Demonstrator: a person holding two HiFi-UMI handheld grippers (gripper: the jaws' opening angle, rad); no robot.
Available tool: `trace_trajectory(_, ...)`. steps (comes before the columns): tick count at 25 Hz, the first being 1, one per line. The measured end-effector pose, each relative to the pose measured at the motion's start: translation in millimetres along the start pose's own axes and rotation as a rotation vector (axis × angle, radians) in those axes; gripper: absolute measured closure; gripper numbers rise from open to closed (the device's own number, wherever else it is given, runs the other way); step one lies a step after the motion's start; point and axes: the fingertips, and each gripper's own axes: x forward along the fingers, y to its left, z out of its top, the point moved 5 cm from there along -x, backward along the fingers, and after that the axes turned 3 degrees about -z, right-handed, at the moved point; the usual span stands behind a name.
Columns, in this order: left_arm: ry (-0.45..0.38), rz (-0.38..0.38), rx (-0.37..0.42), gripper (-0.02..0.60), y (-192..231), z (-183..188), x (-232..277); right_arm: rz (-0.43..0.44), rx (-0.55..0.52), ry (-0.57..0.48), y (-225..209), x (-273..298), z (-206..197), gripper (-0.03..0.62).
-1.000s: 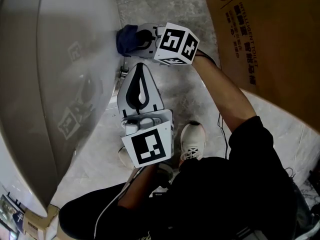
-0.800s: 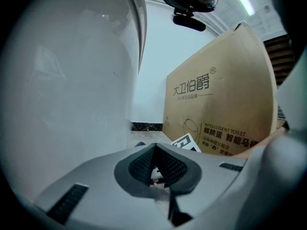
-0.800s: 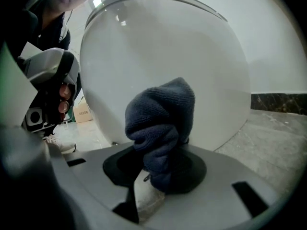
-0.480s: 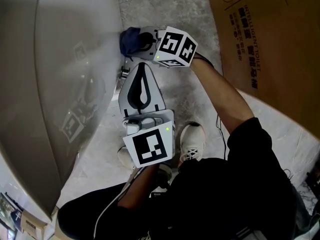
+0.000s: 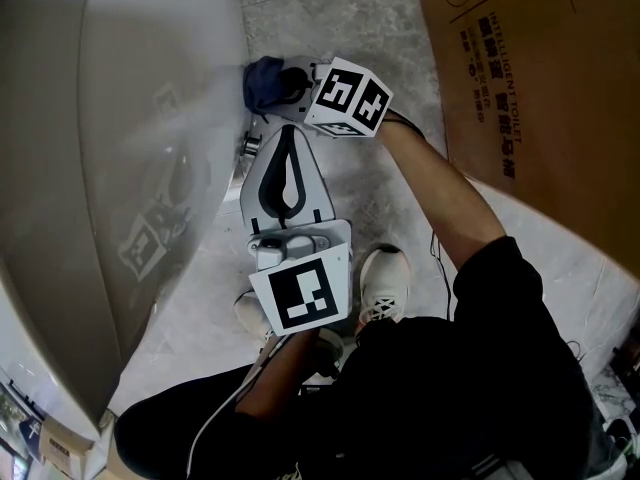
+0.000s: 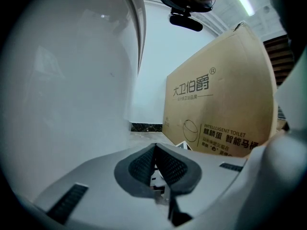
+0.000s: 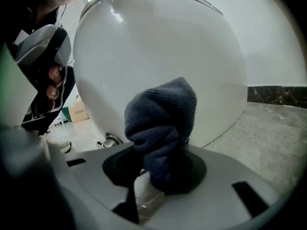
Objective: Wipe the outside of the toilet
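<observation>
The white toilet (image 5: 120, 168) fills the left of the head view, its glossy outer wall (image 7: 158, 56) curving down to the floor. My right gripper (image 5: 272, 86) is shut on a dark blue cloth (image 5: 264, 82), and the bunched cloth (image 7: 163, 123) rests against the toilet's lower side. My left gripper (image 5: 283, 151) is shut with nothing in it, held low beside the toilet wall (image 6: 67, 90) just behind the right gripper. Its black pads (image 6: 156, 166) meet in the left gripper view.
A big brown cardboard box (image 5: 540, 78) printed "INTELLIGENT TOILET" stands to the right, also seen as the box (image 6: 216, 114). A metal fitting (image 7: 109, 140) sits at the toilet's base. The person's white shoe (image 5: 385, 283) rests on the grey stone floor (image 5: 330, 8).
The right gripper with the cloth has shifted slightly along the toilet's side. The left gripper has barely moved.
</observation>
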Motion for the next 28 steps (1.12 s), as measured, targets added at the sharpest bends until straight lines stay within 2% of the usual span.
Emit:
trace_trajectory(6, -0.007, -0.001, 0.000, 0.570, -0.9, 0.5, -0.2, -0.045, -0.011, 0.030, 1.1, -1.8, -3.2, 0.477)
trace_trajectory(11, -0.011, 0.008, -0.002, 0.570, 1.6, 3.6, -0.8, -0.076, -0.011, 0.015, 6.7, -21.5, -1.0, 0.477)
trace_trajectory(24, -0.035, -0.009, -0.002, 0.570, -4.6, 15.2, 3.6, -0.259, 0.001, -0.127, 6.6, -91.6, 49.5, 0.477)
trace_trajectory(28, -0.056, -0.037, 0.007, 0.570, -13.4, 25.5, 4.4, -0.360, -0.005, -0.202, 8.3, -122.1, 71.9, 0.477)
